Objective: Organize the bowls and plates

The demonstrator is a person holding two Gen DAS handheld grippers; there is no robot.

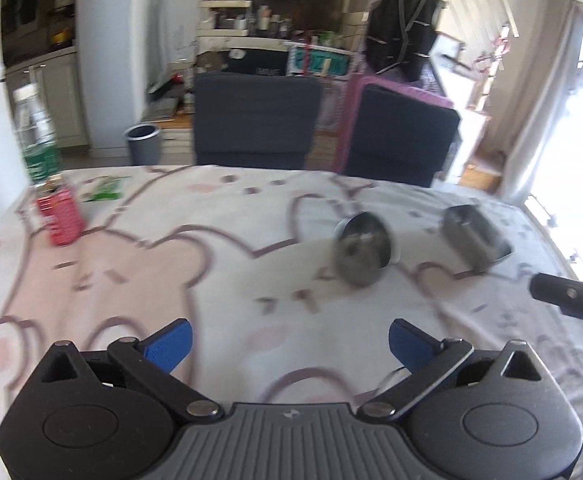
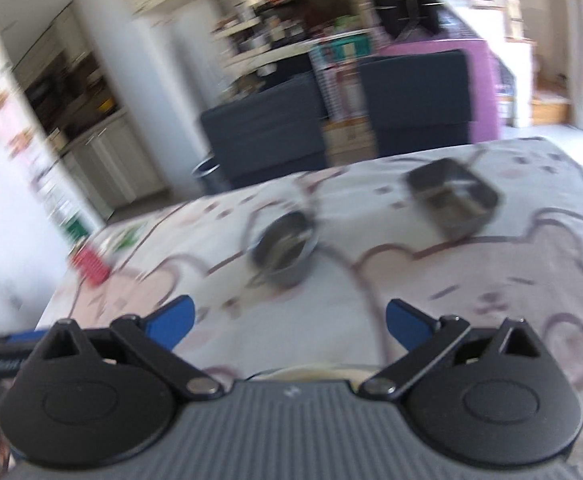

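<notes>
A round metal bowl (image 1: 361, 254) (image 2: 285, 248) and a square metal dish (image 1: 476, 238) (image 2: 453, 202) stand apart on the table with the pink bear-print cloth (image 1: 151, 272) (image 2: 491, 280); both are blurred. My left gripper (image 1: 290, 346) hangs open above the cloth, well short of the bowl, with nothing between its blue fingers (image 1: 171, 344). My right gripper (image 2: 289, 326) is open too, nothing between its blue fingers (image 2: 409, 326), the bowl ahead of it. A pale rim (image 2: 311, 370) peeks out just under the right gripper's body. The right gripper's dark tip (image 1: 567, 296) shows at the left view's right edge.
A red can (image 1: 60, 216) (image 2: 91, 266) and a clear bottle with a green label (image 1: 37, 136) stand at the table's far left, next to a green packet (image 1: 105, 188). Two dark chairs (image 1: 255, 120) (image 2: 415, 100) stand behind the far edge. A grey bin (image 1: 142, 144) is on the floor.
</notes>
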